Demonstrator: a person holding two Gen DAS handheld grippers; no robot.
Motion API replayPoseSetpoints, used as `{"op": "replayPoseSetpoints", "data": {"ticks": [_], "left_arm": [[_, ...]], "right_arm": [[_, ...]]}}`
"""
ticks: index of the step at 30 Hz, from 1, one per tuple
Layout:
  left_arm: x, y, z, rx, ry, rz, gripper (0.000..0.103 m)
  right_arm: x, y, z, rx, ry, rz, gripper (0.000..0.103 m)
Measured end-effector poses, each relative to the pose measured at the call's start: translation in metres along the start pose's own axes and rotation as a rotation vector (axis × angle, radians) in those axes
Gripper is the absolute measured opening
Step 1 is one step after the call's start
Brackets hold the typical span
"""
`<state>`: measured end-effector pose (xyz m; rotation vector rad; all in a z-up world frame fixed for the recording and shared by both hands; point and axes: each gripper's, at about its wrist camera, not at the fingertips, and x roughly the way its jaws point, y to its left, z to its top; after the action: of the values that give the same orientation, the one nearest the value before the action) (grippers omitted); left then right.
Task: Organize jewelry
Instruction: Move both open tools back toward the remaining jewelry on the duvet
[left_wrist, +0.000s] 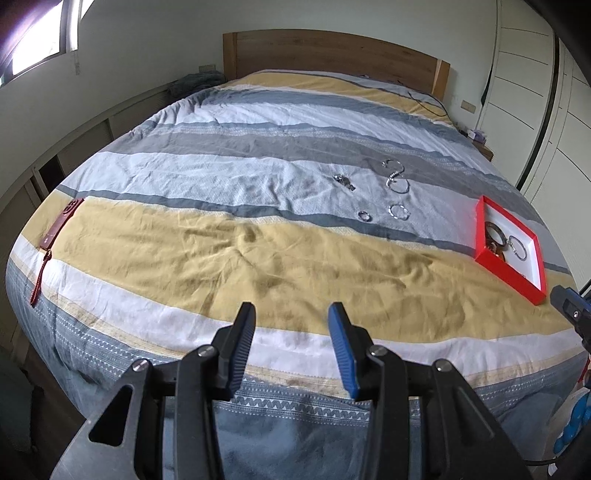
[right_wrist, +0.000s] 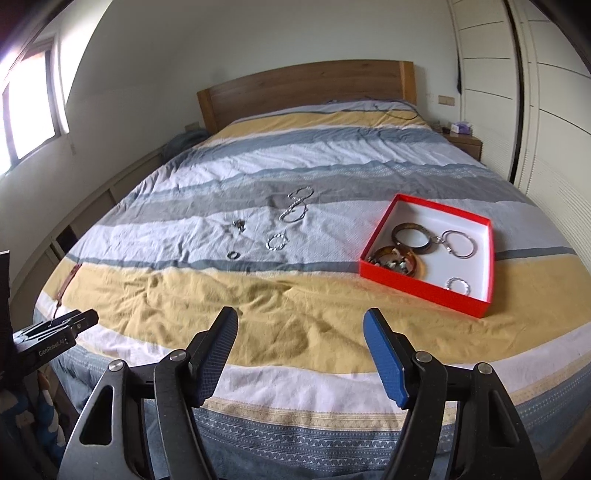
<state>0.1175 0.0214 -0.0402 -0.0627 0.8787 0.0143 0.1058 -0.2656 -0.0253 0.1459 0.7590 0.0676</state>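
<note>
Four small pieces, rings (right_wrist: 276, 242) and a chain (right_wrist: 295, 208), lie on the bed (right_wrist: 258, 306) well ahead of both claws; the box (right_wrist: 424, 288) sits ahead-right. The left claw (left_wrist: 291, 314) and right claw (right_wrist: 301, 321) hang spread and empty. Soft, rumpled cover could let a ring sink or get pinched with cloth.

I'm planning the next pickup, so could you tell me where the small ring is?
The small ring lies loose on the bedspread, left of the twisted hoop and the red box.

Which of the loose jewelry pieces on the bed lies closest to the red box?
The twisted silver ring, alone on the grey stripe. The small ring, the charm cluster and the long chain all lie farther from the red box.
</note>
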Motion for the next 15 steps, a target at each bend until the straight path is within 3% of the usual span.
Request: {"op": "replayPoseSetpoints", "data": {"ticks": [8, 15], "left_arm": [[0.053, -0.019, 0.003, 0.042, 0.091, -0.061, 0.039], [0.096, -0.037, 0.038, 0.077, 0.080, -0.136, 0.039]], "right_arm": [[0.053, -0.004, 0.000, -0.023, 0.090, 0.024, 0.063], [0.110, 0.002, 0.020, -0.057, 0.143, 0.068, 0.061]]}}
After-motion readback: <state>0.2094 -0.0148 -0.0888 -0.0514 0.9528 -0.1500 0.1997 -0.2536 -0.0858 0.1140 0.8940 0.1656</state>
